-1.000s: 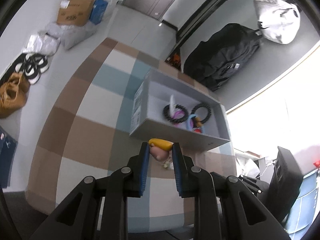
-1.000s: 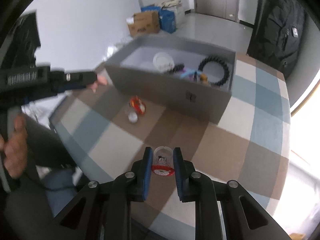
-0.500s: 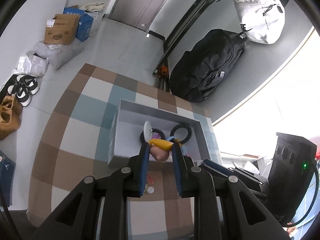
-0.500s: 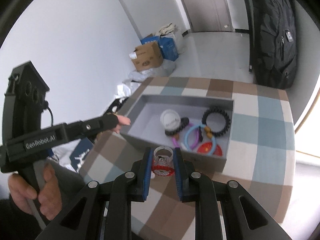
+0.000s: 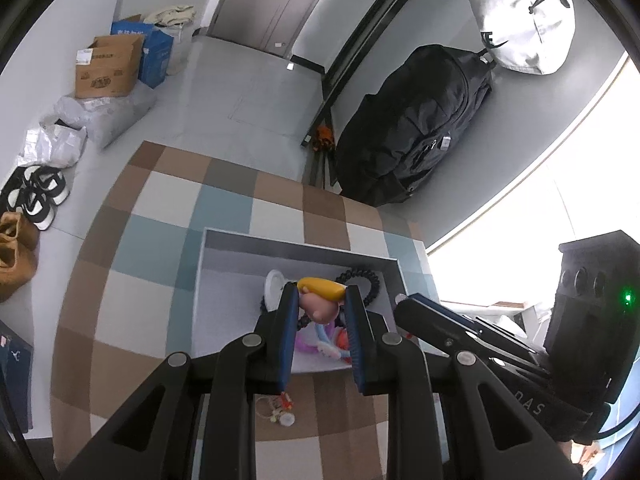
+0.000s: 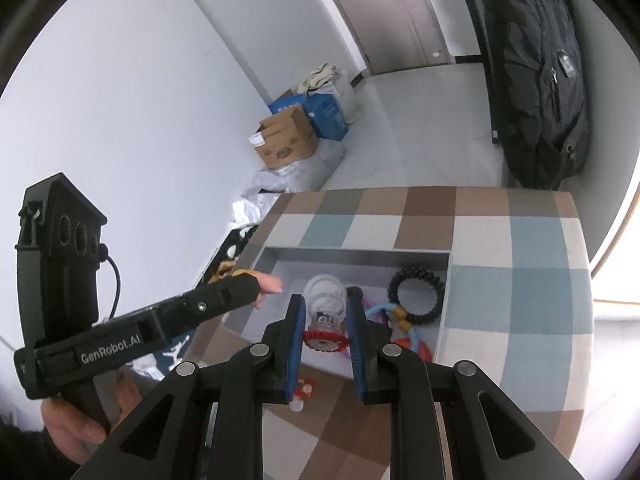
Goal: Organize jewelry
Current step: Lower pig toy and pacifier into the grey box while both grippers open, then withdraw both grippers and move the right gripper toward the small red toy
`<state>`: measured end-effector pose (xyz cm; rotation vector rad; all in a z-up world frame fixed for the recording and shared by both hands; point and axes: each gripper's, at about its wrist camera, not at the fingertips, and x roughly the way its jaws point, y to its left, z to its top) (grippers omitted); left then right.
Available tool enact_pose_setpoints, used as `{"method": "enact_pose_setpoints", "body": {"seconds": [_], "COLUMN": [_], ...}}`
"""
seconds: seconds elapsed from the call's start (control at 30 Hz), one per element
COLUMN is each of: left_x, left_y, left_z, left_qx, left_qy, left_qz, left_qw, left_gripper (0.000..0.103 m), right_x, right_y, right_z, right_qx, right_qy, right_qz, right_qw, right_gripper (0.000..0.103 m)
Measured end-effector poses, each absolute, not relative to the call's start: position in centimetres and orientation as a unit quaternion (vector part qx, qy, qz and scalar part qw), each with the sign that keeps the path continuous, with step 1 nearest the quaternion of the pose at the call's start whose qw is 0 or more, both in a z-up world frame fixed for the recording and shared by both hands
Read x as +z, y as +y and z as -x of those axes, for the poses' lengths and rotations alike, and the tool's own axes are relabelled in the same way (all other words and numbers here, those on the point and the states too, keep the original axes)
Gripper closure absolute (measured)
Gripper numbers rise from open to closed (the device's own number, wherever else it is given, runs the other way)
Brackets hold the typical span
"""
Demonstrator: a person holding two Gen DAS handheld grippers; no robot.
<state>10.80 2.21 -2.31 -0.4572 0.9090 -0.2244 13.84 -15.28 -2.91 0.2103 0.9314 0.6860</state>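
A grey open box (image 5: 224,248) (image 6: 444,308) sits on a checked table and holds a black bead bracelet (image 6: 416,294), a white round case (image 6: 324,292), blue and purple rings (image 6: 412,336) and a red piece. My left gripper (image 5: 320,312) is shut on a pink and yellow doll-head charm (image 5: 320,300) above the box. My right gripper (image 6: 326,328) is shut on a clear ring with a red beaded rim (image 6: 325,336) over the box's near edge. The left gripper (image 6: 168,316) also shows in the right wrist view.
A small red and white trinket (image 5: 280,412) (image 6: 302,394) lies on the table in front of the box. A black backpack (image 5: 412,128), cardboard boxes (image 5: 108,68) and shoes (image 5: 36,196) are on the floor beyond the table edge.
Both grippers have risen and moved forward over the box, each still holding its piece. The view of the box has gone from side-on to looking down into it.
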Motion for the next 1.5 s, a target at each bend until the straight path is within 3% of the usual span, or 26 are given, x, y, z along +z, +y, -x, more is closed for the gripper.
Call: {"method": "enact_pose_setpoints", "body": {"seconds": [0.73,0.8,0.87,1.0,1.2,1.5], "left_x": [-4.8,-5.4,-5.7,-4.8,-3.9,-3.3], "left_y": [2.3,2.2,2.0,1.4,1.5,1.5], "left_z": [-13.8,-14.3,-14.5,-13.7,-12.5,-10.9], "left_qx": [-0.108,-0.116,-0.117,-0.106,-0.086,-0.053], "left_qy": [0.477,0.497,0.508,0.497,0.481,0.464], "left_qz": [0.270,0.271,0.272,0.240,0.213,0.157], "left_qw": [0.829,0.816,0.809,0.827,0.846,0.870], "left_gripper": [0.083,0.076,0.064,0.051,0.045,0.040], "right_x": [-4.1,-3.8,-3.4,-2.4,-1.7,-1.4], "right_y": [-16.3,-16.7,-17.0,-17.8,-18.4,-17.9], "right_z": [-15.9,-15.6,-15.3,-14.7,-13.9,-12.4], "right_qx": [0.293,0.278,0.281,0.274,0.266,0.270], "right_qy": [0.449,0.440,0.431,0.411,0.403,0.396], "right_qz": [-0.125,-0.121,-0.122,-0.119,-0.116,-0.089], "right_qw": [0.835,0.845,0.849,0.862,0.868,0.873], "right_gripper": [0.080,0.063,0.061,0.033,0.020,0.007]}}
